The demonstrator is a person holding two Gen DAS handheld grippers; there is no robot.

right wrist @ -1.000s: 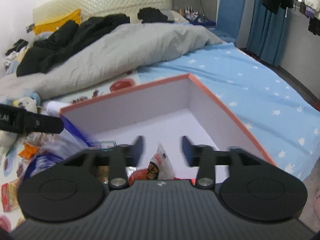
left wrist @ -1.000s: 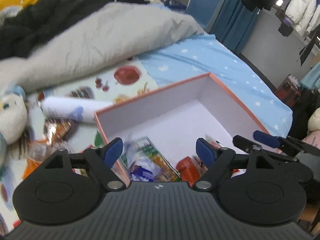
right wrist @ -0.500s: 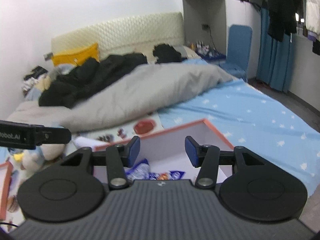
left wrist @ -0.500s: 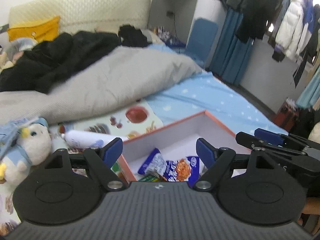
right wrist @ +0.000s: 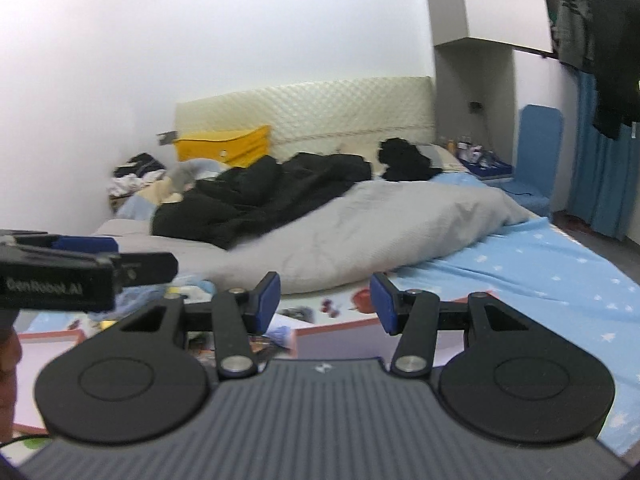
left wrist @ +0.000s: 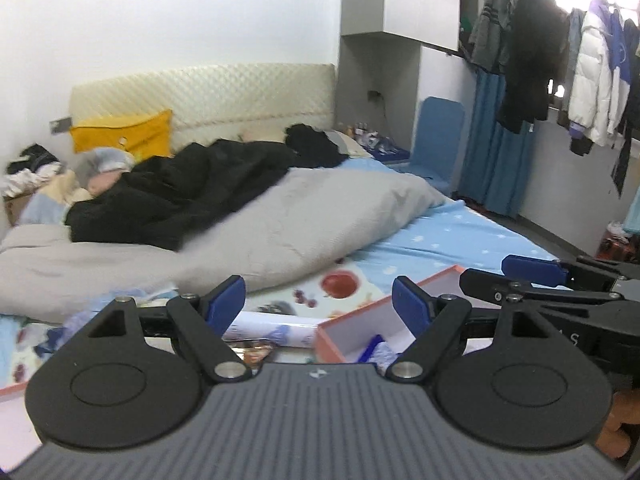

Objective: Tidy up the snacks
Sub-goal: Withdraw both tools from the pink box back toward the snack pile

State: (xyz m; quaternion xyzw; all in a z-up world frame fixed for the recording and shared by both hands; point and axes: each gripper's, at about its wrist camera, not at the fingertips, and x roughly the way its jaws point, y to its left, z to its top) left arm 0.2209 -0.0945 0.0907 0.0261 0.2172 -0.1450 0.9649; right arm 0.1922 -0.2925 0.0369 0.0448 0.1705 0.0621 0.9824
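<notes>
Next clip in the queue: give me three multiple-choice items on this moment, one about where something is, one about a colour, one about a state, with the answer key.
1. Where does the white tube lie?
A. inside the box
B. on the patterned mat, left of the box
C. on the grey duvet

2. What colour is the rim of the box?
A. orange-pink
B. green
C. black

3. How do the jaws of the left gripper and the right gripper stand?
A. both shut on a snack
B. left open, right shut on a snack
C. both open and empty

Answers:
1 B, the tube rests on the mat beside the box's left wall.
2 A, the edge of the wall shows orange-pink.
3 C, a clear gap with nothing in it shows between each pair of blue pads.
</notes>
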